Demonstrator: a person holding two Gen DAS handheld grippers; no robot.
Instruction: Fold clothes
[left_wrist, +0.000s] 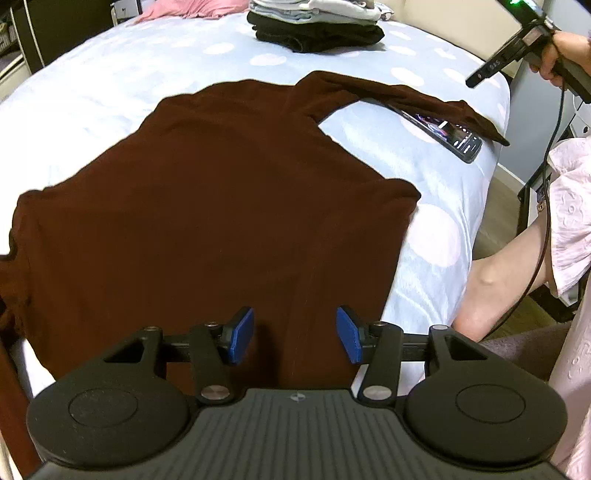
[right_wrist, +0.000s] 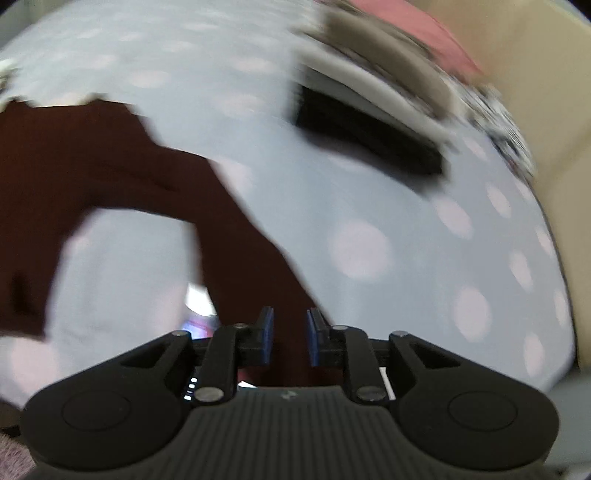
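A dark brown long-sleeved top (left_wrist: 207, 192) lies spread flat on a bed (left_wrist: 110, 74) covered in pale blue bedding with large pale dots. Taking the top as the landmark: the left gripper (left_wrist: 294, 334) hovers over its near edge, jaws well apart with nothing between the blue pads (left_wrist: 242, 334) but the cloth lying below them; the pads press on nothing. One sleeve (left_wrist: 399, 98) runs out from the far right corner of the top across the bedding, and a phone (left_wrist: 447, 134) with a lit screen lies just beside that sleeve, partly tucked under it. Beyond the far edge of the top sits a stack of folded clothes (left_wrist: 317, 22), black pieces at the bottom and pale ones on top, with something pink (left_wrist: 192, 9) to the left of the stack. To the right of the top, off the bed, a person's leg (left_wrist: 506, 273) and a pale pink garment (left_wrist: 572, 221) show, and a hand (left_wrist: 557, 55) grips the handle of the right gripper above the sleeve's end.

The right wrist view is badly blurred. There the right gripper (right_wrist: 290, 339) stands over the sleeve (right_wrist: 258, 266), jaws slightly apart; the cloth seems to lie beneath them rather than be pinched, though the blur leaves this unsure.
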